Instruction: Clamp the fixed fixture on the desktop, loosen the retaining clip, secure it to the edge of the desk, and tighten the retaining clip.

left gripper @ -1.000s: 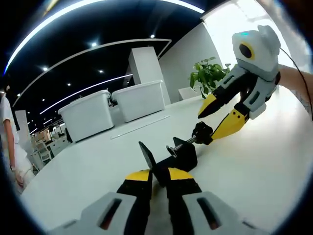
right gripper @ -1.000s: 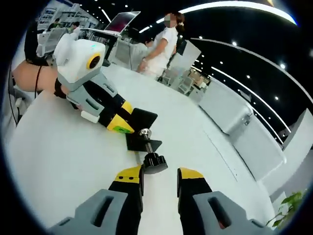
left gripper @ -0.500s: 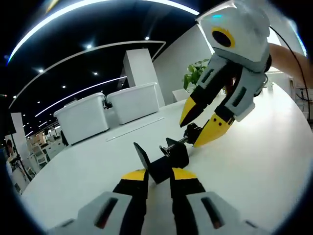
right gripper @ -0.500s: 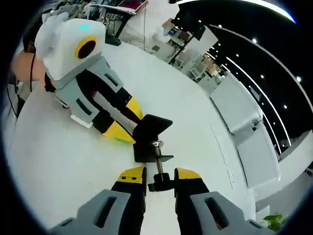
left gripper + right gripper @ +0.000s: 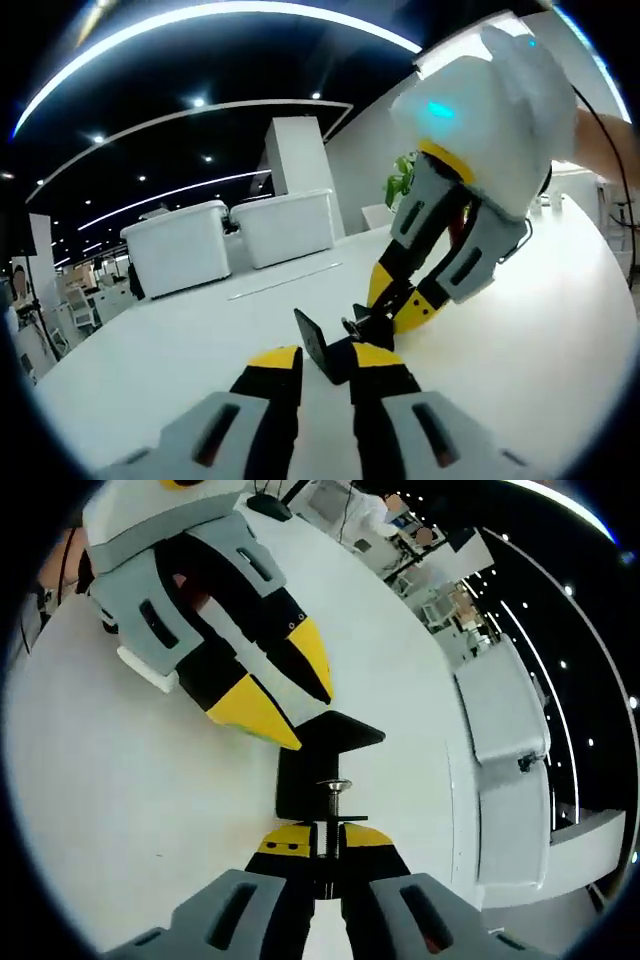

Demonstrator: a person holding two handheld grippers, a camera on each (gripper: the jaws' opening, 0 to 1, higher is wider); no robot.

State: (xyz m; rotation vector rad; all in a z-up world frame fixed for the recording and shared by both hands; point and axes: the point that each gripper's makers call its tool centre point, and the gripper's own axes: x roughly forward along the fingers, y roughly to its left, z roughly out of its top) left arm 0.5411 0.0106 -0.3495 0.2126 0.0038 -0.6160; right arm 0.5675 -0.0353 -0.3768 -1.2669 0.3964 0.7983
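While pinched by both grippers, matte black C-clamp (image 5: 318, 770).

Matt black clamp (image 5: 318, 758), shiny metal screw (image 5: 331, 802); glossy white desk (image 5: 130, 780).

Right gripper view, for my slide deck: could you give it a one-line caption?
Right hand-held gripper closed on the screw of a black clamp on a white desk, left hand-held gripper holding its frame.

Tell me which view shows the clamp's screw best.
Right gripper view: the screw runs straight up from the right gripper into the black clamp. In the left gripper view, the clamp is mostly hidden behind both grippers.
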